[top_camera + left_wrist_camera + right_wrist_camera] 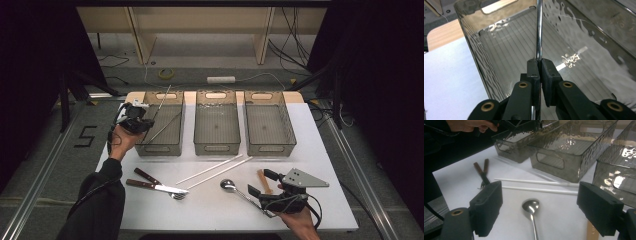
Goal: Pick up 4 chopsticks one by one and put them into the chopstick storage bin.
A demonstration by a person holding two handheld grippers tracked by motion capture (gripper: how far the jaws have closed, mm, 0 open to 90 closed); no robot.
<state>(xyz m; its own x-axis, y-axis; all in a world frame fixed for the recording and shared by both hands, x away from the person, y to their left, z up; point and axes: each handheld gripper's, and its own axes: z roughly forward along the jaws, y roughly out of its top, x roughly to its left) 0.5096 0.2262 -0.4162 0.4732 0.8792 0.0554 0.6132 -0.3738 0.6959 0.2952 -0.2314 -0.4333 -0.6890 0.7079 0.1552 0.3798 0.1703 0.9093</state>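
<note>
- The left gripper point(539, 65) is clenched on a thin metal rod point(539, 30), holding it upright over the left bin point(172, 131).
- The right gripper point(539, 210) is released, jaws wide apart, low over the table point(220, 205).
- A spoon point(531, 207) lies on the table between those jaws.
- Two white straws point(212, 170) lie just beyond.

Grey floor point(200, 75) (cables strewn) beneath a wooden shelf point(200, 20).
</note>
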